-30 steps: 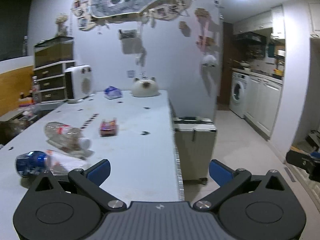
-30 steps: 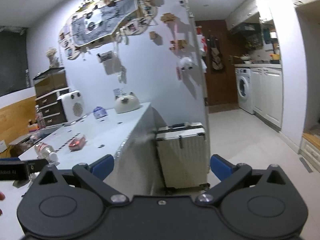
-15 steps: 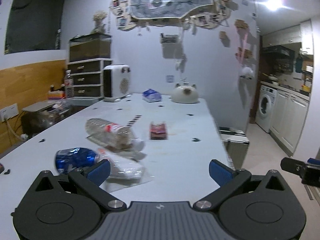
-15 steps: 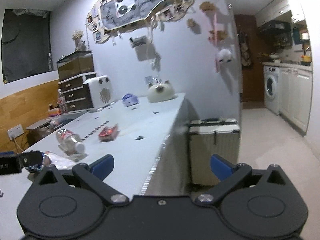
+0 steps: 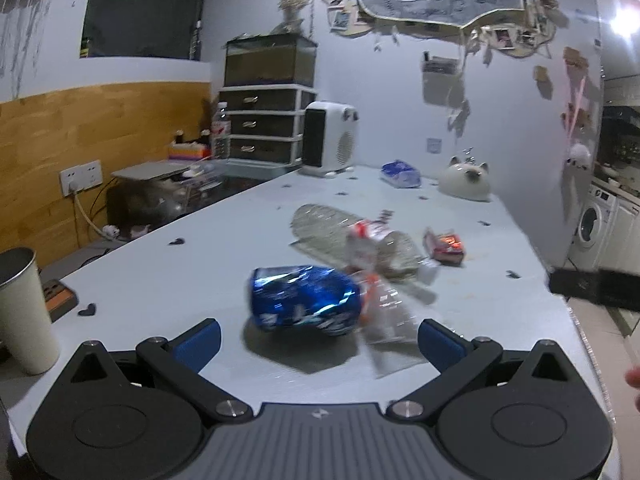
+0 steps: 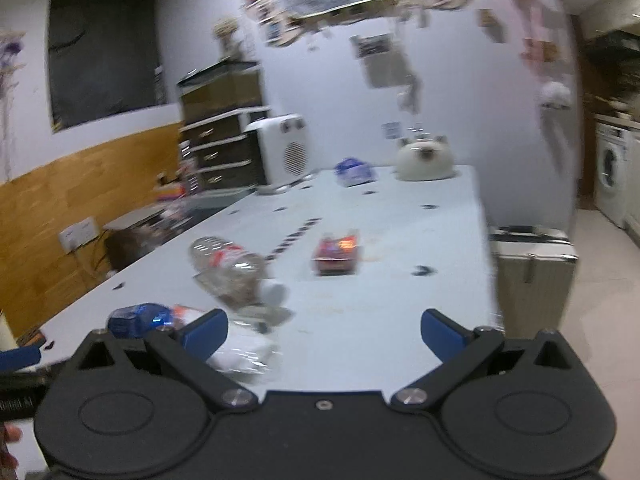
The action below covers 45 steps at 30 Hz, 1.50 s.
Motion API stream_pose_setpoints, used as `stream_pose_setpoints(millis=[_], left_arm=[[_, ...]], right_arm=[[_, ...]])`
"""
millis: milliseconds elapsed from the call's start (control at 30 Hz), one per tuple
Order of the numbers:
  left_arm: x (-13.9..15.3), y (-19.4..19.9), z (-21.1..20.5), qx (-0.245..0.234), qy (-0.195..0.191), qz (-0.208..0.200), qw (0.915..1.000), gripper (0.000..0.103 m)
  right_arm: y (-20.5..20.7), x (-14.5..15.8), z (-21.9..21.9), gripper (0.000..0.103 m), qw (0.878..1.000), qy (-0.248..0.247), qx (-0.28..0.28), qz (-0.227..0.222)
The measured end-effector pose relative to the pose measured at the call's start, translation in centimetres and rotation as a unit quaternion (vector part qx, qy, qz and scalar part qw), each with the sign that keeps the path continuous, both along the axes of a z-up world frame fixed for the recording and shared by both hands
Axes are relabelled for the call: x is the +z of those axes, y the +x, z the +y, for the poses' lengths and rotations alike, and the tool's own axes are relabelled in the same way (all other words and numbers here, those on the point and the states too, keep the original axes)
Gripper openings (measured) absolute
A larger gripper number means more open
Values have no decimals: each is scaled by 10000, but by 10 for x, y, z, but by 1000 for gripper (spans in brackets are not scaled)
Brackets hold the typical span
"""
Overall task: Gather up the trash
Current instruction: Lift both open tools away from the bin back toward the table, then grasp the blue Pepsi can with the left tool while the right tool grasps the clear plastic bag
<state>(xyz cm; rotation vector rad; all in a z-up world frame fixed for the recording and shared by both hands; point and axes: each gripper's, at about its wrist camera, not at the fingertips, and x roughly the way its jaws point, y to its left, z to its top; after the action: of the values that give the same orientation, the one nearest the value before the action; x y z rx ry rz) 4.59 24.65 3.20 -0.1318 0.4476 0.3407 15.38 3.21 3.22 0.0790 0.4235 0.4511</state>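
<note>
Tabletop (image 5: 168,280), left to right: paper cup (image 5: 22,312) at near edge; crushed blue can (image 5: 304,300), just ahead of left tool (image 5: 318,338), released, empty; clear plastic bottle (image 5: 352,240) behind; red wrapper (image 5: 446,246). Right tool (image 6: 324,330): released, empty.

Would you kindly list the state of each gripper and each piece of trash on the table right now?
left gripper: open, empty, facing the blue wrapper.
right gripper: open, empty.
blue wrapper: crumpled, lying on the table.
clear plastic bottle: lying on its side, looks empty.
red packet: lying flat beyond the bottle.
paper cup: upright at the table edge.
</note>
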Motion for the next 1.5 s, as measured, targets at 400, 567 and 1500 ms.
stream_pose_setpoints(millis=[400,567,1500], left_arm=[[-26,7,30,-432,205,363,9982,103],[-31,20,35,-642,475,500,9955,103],[-47,103,1,-1478,2841,786,9441,21]], right_arm=[[39,-20,123,97,9962,-373,734,294],[54,-36,137,78,9945,-529,764,486],[54,-39,53,31,9943,-322,943,381]])
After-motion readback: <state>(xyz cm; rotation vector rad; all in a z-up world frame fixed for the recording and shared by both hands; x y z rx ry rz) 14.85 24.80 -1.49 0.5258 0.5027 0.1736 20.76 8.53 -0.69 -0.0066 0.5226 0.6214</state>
